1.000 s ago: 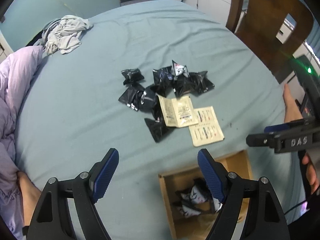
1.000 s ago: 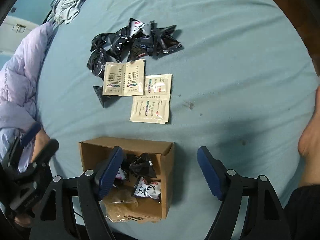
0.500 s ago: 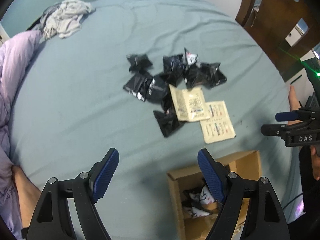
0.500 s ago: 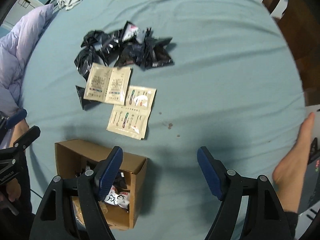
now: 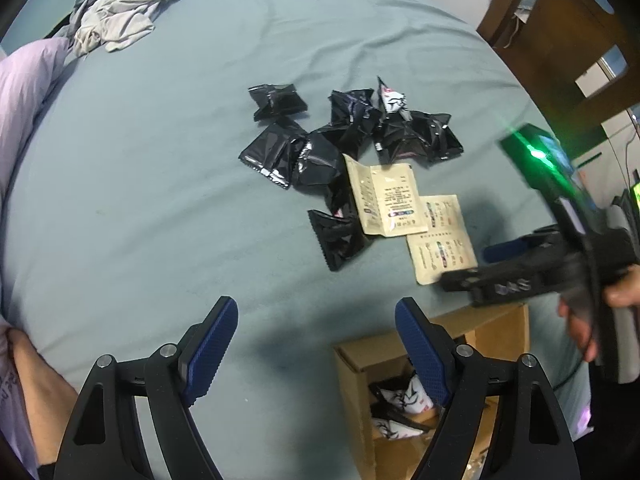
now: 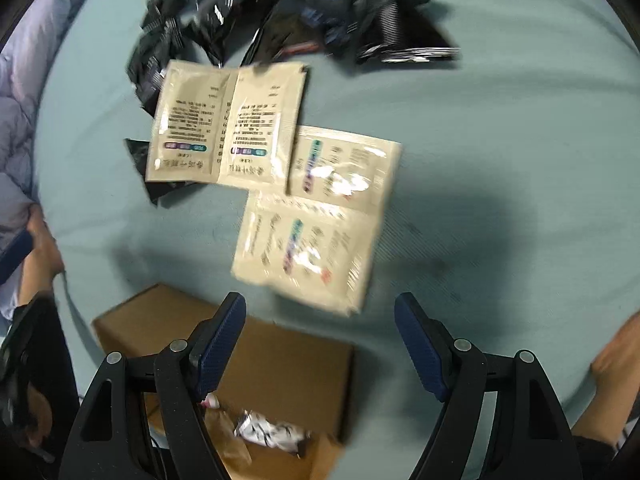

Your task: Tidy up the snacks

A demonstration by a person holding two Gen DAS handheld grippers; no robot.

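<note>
Several black snack packets (image 5: 316, 148) lie in a loose heap on the blue-grey sheet (image 5: 160, 200). Two beige sachets (image 5: 388, 198) (image 5: 442, 236) lie at the heap's near side. An open cardboard box (image 5: 488, 332) at the near right holds a few black-and-white packets (image 5: 400, 400). My left gripper (image 5: 316, 340) hangs open and empty over bare sheet beside the box. My right gripper (image 6: 320, 334) is open and empty, low over the near beige sachet (image 6: 312, 252), with the box (image 6: 280, 356) just below its left finger. It also shows at the right in the left wrist view (image 5: 500, 256).
A lilac quilt (image 5: 20, 92) bunches along the left edge and a grey garment (image 5: 120, 20) lies at the far left. A wooden chair (image 5: 560, 36) stands past the bed's right side. A hand (image 5: 612, 292) holds the right gripper's handle.
The right gripper has dropped fast toward the beige sachets, which now loom large and blurred. The left gripper has sunk slightly toward the sheet. Both jaws stay as wide as before.
</note>
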